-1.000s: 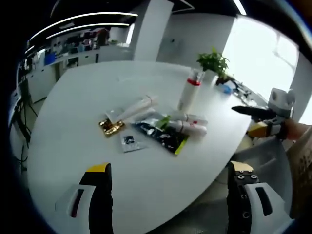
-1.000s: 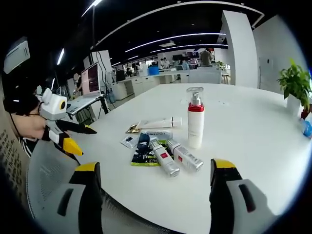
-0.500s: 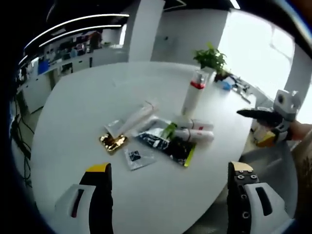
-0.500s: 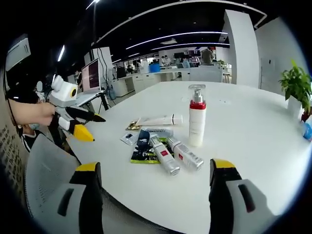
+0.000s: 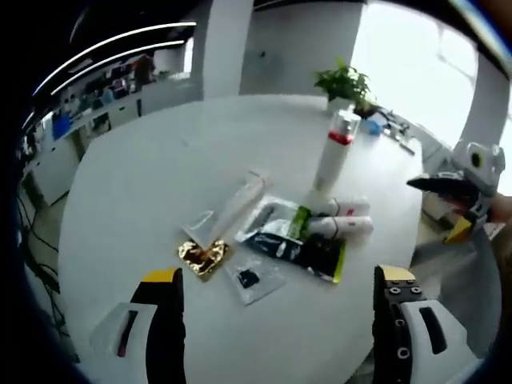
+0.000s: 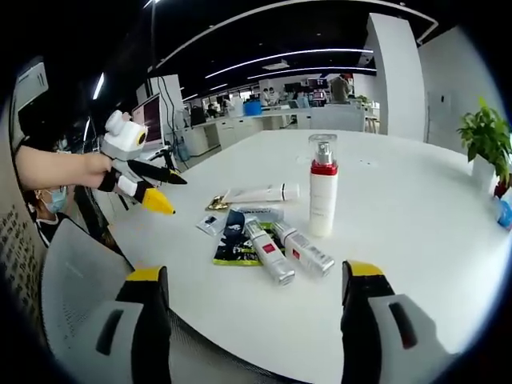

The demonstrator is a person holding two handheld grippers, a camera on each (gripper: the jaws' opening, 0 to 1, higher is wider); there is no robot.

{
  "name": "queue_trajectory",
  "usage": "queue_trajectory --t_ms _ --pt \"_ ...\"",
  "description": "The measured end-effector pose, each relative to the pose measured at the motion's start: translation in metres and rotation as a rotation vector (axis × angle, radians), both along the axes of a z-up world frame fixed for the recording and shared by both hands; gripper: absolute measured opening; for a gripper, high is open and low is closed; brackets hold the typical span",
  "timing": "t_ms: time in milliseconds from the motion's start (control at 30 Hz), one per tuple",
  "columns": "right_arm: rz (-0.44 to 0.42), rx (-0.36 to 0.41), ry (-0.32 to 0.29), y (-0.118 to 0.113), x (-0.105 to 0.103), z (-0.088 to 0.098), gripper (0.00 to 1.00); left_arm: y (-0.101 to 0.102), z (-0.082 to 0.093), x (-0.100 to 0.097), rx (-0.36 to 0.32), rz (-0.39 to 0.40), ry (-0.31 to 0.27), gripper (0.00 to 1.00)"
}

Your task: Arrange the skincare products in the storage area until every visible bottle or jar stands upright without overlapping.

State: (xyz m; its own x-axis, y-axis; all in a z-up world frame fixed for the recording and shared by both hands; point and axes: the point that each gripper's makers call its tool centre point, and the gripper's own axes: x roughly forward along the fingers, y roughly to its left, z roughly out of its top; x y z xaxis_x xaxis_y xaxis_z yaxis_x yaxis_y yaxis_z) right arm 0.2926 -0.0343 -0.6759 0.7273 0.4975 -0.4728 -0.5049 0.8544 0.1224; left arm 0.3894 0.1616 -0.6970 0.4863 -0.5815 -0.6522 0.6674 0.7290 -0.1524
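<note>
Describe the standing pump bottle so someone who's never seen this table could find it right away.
Start at the big white table and find the cluster of skincare items near its middle. At the cluster's far edge, toward the potted plant, stands the pump bottle. It is white with a red collar and clear cap, and the only item upright; the two tubes beside it lie flat.

The white table is looking smooth and matt. The pump bottle is showing glossy white plastic, and the gold sachet is gleaming like foil.

One upright pump bottle, two lying bottles, one tube, perhaps three sachets.
</note>
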Motion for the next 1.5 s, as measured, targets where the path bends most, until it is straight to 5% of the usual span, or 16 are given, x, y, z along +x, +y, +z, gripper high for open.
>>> queue_trajectory --t_ms 667,1500 --pt "-0.013 -0.012 0.023 -0.003 0.001 -0.004 0.88 -0.023 -0.013 0.069 0.124 -0.167 -0.004 0.95" --pt "-0.061 -0.016 0.045 -0.011 0.004 -0.009 0.87 -0.045 -0.058 0.129 0.334 -0.389 0.031 0.61"
